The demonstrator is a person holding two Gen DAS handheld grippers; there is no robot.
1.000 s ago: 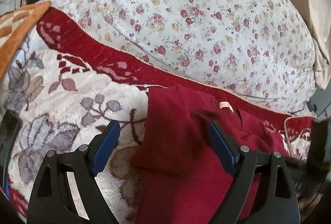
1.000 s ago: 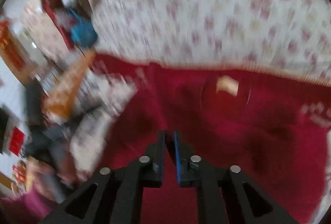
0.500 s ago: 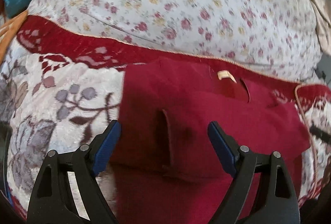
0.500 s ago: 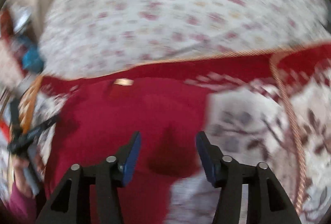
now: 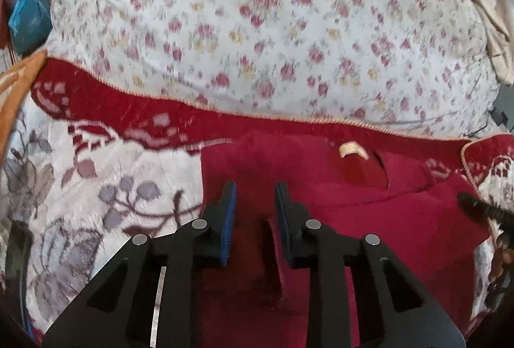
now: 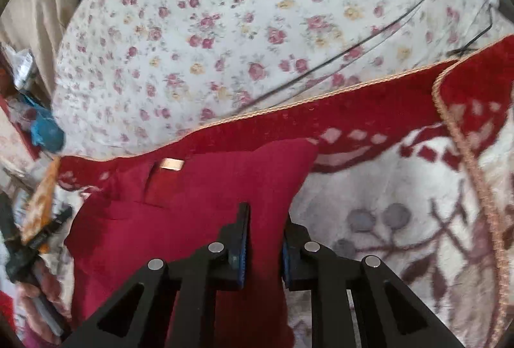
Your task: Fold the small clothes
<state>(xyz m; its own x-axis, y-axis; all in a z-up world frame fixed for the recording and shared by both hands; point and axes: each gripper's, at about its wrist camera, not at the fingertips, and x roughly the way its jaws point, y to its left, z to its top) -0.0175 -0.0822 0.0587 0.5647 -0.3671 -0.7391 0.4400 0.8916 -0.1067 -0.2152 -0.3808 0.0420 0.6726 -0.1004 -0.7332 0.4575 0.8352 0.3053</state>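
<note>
Bed: floral quilt (image 5: 273, 26) behind, patterned blanket (image 5: 96, 187) in front.
Garment: red top (image 5: 369, 219) flat on the blanket, neck label (image 5: 351, 150) toward the quilt, long axis running across between both claws.
Left claw (image 5: 255, 219): narrowly apart, straddling a raised fabric ridge near the top's left edge.
Right claw (image 6: 265, 245): narrowly apart over the right edge, cloth between its pads; grip not clear.
Obstacles: none seen.
</note>
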